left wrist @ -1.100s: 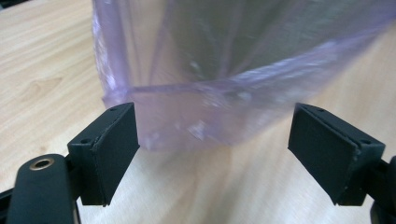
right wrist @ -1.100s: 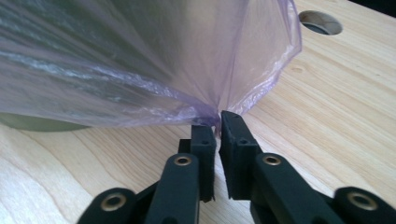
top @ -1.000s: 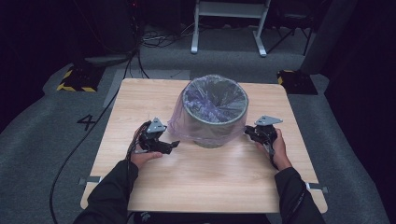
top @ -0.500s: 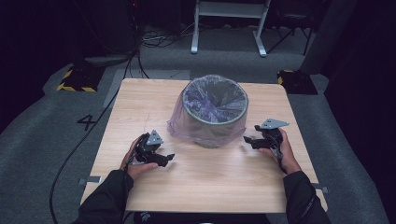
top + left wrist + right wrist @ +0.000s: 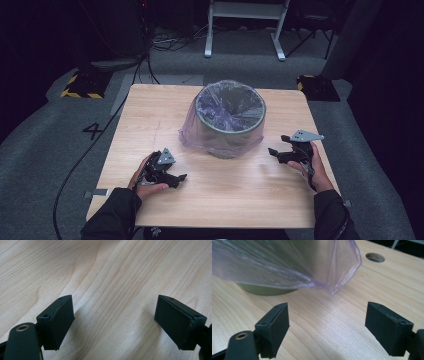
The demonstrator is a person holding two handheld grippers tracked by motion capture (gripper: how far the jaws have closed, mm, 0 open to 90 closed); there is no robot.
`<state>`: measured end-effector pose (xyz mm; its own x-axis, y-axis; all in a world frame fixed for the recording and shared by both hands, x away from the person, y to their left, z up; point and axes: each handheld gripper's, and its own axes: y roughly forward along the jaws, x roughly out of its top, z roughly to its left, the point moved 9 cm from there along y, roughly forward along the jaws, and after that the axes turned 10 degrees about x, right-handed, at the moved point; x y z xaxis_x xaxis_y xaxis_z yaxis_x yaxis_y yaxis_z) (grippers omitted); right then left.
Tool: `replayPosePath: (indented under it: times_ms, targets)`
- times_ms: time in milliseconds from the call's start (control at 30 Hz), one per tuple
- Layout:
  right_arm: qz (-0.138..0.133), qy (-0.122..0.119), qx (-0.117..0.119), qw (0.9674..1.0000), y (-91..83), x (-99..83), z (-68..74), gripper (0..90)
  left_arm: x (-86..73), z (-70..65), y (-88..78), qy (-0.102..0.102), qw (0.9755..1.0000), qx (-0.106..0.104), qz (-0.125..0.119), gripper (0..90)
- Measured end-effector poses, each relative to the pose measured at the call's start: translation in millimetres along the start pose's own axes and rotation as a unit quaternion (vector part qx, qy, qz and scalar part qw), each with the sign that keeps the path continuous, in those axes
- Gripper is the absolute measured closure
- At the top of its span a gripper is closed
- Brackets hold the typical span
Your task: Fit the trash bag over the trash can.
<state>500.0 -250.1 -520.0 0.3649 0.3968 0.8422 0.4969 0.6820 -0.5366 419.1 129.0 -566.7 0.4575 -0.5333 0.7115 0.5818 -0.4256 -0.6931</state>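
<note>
Both forearms are extending forward in dark sleeves. The left hand (image 5: 145, 177) is holding the left gripper (image 5: 181, 177) low, jaws standing wide with nothing between them. The right hand (image 5: 312, 167) is holding the right gripper (image 5: 274, 153); its jaws have just been opening and are gaping, empty.

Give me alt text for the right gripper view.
Open black jaws of the right gripper frame bare wooden table, nothing between them. Beyond hangs the purple bag draped over a grey-green bin; a round hole sits in the tabletop.
</note>
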Motion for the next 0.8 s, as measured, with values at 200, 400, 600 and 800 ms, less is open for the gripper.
replayPosePath:
  times_ms: [200,400,600,800]
  targets:
    - [-0.024,-0.008,-0.003,0.9997,-15.0,13.8,7.6,19.2,-0.9,0.5,-0.5,0.000,1.0000,0.000,-0.001,15.2]
    - [-0.042,-0.025,-0.004,0.9988,-28.4,31.2,15.8,19.2,-0.9,0.3,-0.3,-0.001,1.0000,-0.001,0.000,14.9]
    - [-0.053,-0.044,-0.010,0.9976,-38.4,48.5,21.5,19.2,-0.9,0.3,-0.3,-0.001,1.0000,-0.001,0.000,14.7]
    - [-0.061,-0.058,-0.013,0.9964,-42.1,63.4,26.9,19.2,-0.9,0.3,-0.3,-0.001,1.0000,-0.001,0.000,14.7]
